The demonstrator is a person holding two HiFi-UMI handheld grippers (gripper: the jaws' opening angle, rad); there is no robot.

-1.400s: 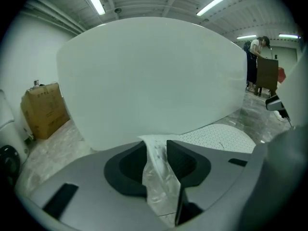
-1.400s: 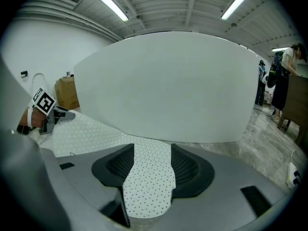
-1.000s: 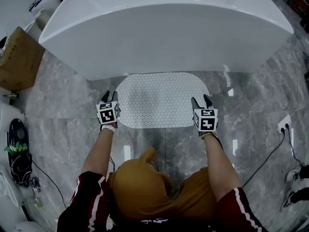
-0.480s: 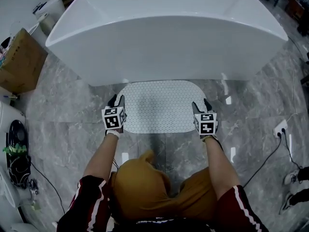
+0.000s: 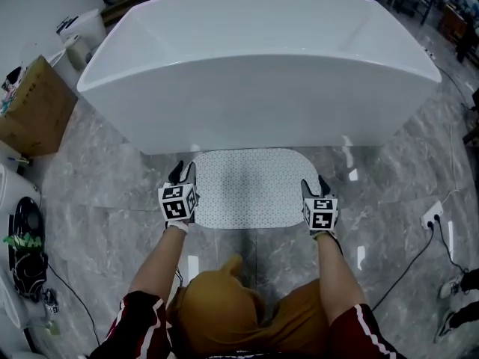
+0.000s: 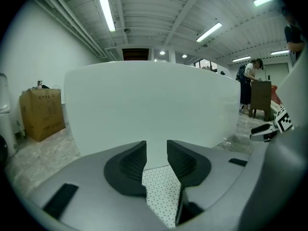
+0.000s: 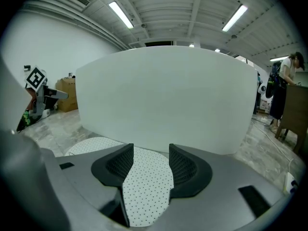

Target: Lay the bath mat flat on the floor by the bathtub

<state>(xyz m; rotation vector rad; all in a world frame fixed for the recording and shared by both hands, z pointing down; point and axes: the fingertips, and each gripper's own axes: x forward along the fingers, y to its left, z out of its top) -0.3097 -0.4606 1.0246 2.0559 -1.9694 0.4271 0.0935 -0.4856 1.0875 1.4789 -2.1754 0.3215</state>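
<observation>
The white dotted bath mat lies flat on the grey marble floor, its far edge against the foot of the white bathtub. My left gripper sits over the mat's left end and my right gripper over its right end. In the left gripper view the gripper has its jaws apart, with the mat showing below the gap and the tub beyond. In the right gripper view the gripper has its jaws wider apart over the mat.
A cardboard box stands left of the tub. A black device with cables lies at the far left. A floor socket and cable and shoes are at the right. A person stands far behind the tub.
The head view has pulled back, so tub and mat sit lower and smaller. Both grippers stay at the mat's two ends, and the mat has not visibly shifted against the tub.
</observation>
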